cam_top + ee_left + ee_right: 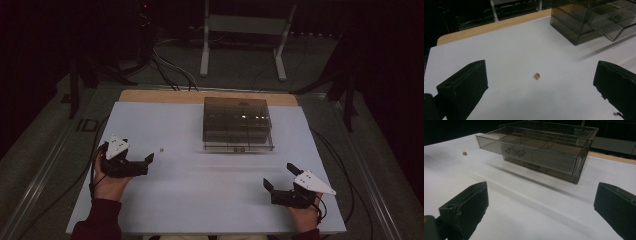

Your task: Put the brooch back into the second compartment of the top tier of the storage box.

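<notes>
Left tongs [540, 82] gape wide, empty, a small tan nugget [537, 76] on the tabletop [200, 195] ahead. Right tongs [541, 207] equally wide, empty, facing the smoked drawer box [544, 152].

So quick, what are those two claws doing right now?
Left gripper: open, holding nothing.
Right gripper: open, holding nothing.

Small tan nugget [537, 76]: one piece, lying loose on the white table sheet, well apart from the box. Smoked clear drawer box [237, 123]: upright, top drawer [524, 146] pulled partway out
</notes>
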Tool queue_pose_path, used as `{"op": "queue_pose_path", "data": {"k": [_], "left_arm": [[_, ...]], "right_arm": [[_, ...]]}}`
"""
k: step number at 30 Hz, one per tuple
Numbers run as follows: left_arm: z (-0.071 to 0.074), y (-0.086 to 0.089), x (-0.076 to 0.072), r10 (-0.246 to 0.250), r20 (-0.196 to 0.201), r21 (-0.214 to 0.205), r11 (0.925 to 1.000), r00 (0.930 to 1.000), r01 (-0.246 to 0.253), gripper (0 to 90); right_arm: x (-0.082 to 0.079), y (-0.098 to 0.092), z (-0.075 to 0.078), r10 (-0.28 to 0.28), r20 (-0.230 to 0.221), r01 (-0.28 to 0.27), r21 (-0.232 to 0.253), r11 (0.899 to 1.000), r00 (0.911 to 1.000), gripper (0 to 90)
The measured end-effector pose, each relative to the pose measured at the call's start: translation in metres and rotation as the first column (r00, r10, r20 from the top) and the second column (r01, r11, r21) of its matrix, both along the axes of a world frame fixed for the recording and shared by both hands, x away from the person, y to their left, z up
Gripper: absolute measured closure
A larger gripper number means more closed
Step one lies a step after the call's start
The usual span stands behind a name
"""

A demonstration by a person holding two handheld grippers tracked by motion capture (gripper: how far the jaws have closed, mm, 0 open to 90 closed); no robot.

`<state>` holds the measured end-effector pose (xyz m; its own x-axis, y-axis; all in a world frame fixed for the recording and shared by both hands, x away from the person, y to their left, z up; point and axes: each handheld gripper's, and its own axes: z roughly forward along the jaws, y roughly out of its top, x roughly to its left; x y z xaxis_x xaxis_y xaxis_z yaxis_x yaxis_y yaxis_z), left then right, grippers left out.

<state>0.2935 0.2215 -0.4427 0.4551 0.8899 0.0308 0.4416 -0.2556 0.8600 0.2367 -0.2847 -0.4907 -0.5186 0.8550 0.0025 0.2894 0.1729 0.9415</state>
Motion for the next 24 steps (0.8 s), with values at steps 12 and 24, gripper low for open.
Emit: {"op": "queue_pose_path", "data": {"k": [12, 24], "left_arm": [[0.001, -0.007, 0.014, -0.020, -0.030, 0.029, 0.9994, 0.9994, 0.021, 0.3], [0.003, -0.011, 0.025, -0.029, -0.063, 0.051, 0.9982, 0.9976, 0.033, 0.3]], "right_arm": [[0.000, 0.000, 0.000, 0.002, 0.000, -0.002, -0.004, 1.000, 1.0000, 0.0], [0.000, 0.001, 0.000, 0.003, -0.001, -0.003, -0.008, 1.000, 1.0000, 0.0]]}}
